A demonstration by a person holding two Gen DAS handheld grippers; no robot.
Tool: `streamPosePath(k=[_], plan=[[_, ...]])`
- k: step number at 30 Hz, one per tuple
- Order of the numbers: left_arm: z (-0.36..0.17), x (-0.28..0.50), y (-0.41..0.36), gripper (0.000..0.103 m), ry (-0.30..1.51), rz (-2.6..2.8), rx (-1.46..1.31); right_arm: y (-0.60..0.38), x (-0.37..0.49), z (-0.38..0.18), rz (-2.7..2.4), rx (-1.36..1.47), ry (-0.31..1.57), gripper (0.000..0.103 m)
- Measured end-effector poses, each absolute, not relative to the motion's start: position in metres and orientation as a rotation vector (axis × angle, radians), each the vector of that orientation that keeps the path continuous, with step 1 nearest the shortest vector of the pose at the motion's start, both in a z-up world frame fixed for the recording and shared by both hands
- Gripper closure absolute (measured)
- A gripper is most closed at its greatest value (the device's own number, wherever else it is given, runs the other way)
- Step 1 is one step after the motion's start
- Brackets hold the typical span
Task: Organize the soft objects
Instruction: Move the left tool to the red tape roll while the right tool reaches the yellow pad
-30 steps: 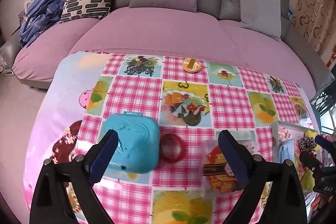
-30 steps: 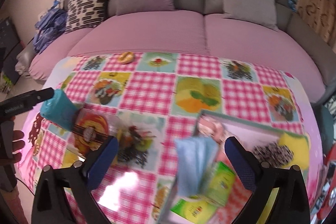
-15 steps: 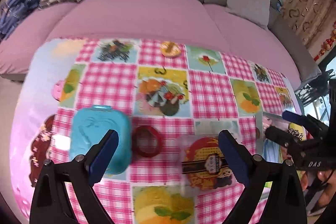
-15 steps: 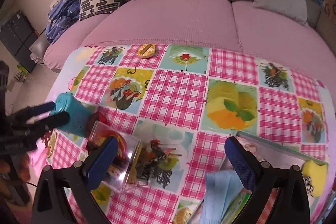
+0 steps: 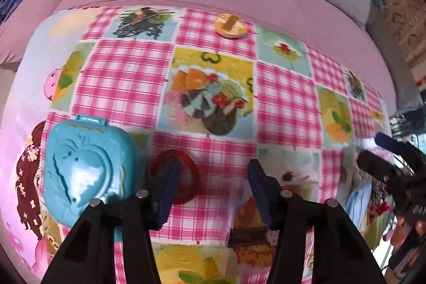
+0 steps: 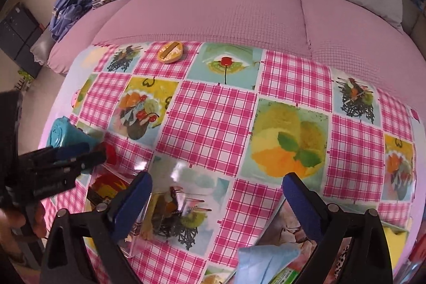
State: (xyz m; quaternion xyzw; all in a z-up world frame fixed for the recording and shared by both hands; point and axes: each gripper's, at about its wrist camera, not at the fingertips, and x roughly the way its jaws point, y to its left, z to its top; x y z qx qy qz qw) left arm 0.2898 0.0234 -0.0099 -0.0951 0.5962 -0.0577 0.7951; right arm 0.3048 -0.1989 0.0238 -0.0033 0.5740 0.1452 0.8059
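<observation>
A red ring-shaped hair tie lies on the checked tablecloth, next to a turquoise moulded case. My left gripper hangs just above it, jaws closing. Its left finger covers the ring's middle, and the ring's right side sits between the pads, untouched. My right gripper is open wide over a clear plastic box, gripping nothing. A light blue cloth lies at the bottom of the right wrist view. That view also shows the left gripper beside the hair tie.
An orange round item sits near the table's far edge. A tray with soft items stands at the right front. A pink sofa with cushions runs behind the table. The right gripper reaches in from the right of the left wrist view.
The left gripper came down closer to the red hair tie and its jaws narrowed. The right gripper moved left, from over the blue cloth and tray to over the clear box.
</observation>
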Motion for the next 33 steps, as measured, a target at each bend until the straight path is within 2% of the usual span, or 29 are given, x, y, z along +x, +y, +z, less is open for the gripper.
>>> streamPosePath(k=[12,27,33], plan=[[-0.013,0.302,0.028,0.06,1.314,-0.016,-0.18,-0.2,0.308,0.017,0.342,-0.003,1.228,0.003],[-0.037,0.328,0.006,0.061,1.512,0.096,-0.007,-0.201,0.309,0.013,0.379,-0.004,1.229,0.004],[-0.04,0.329,0.001,0.061,1.539,0.11,0.032,-0.206,0.309,0.014,0.379,0.003,1.224,0.004]])
